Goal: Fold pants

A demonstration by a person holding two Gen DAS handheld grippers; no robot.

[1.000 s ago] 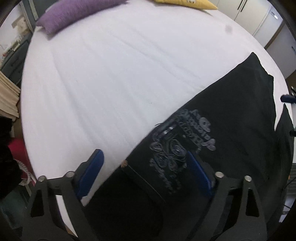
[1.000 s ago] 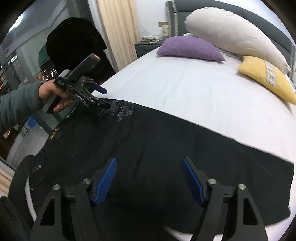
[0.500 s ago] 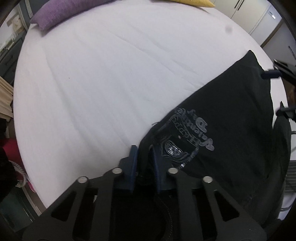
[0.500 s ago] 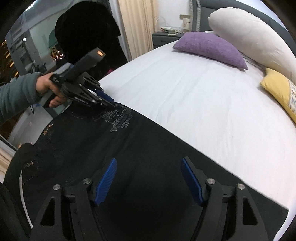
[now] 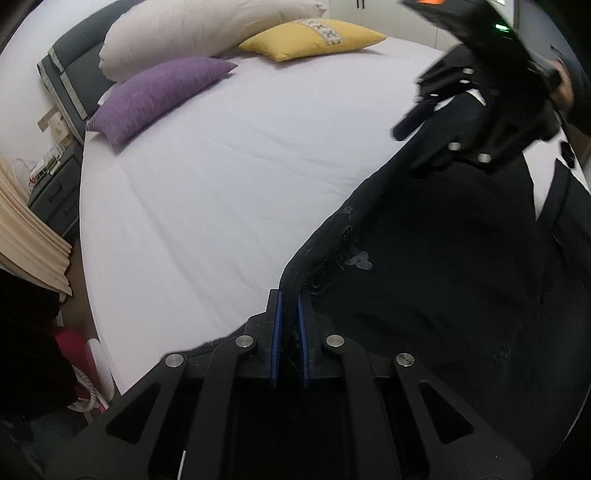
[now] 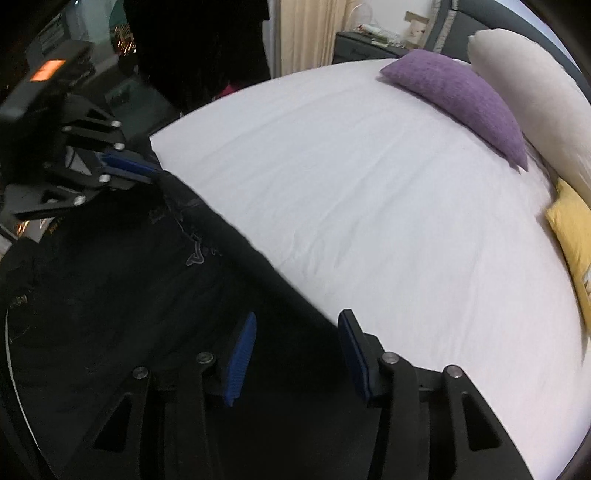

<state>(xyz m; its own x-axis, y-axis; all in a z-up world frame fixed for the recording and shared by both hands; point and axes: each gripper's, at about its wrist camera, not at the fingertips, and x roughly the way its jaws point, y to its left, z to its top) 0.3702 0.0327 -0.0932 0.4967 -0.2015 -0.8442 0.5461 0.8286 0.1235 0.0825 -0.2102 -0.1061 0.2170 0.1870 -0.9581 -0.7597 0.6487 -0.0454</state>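
Observation:
Black pants (image 5: 443,277) with a silver print lie across the near side of a white bed. My left gripper (image 5: 290,306) is shut on the pants' far edge near the waist and lifts a ridge of cloth. It shows in the right wrist view (image 6: 147,173) at the left, pinching that edge. My right gripper (image 6: 299,332) is open, its blue pads straddling the far edge of the pants (image 6: 129,295) low over the cloth. It shows blurred in the left wrist view (image 5: 417,147) at the upper right.
The white bed sheet (image 5: 221,177) fills the far side. A purple cushion (image 5: 159,92), a yellow cushion (image 5: 314,37) and a white pillow (image 5: 192,29) lie at the headboard. A nightstand (image 5: 55,192) and curtain (image 5: 26,243) stand at the left bedside.
My left gripper closed on the pants' edge and lifted it. My right gripper moved along the pants toward their far edge and now straddles it, still open.

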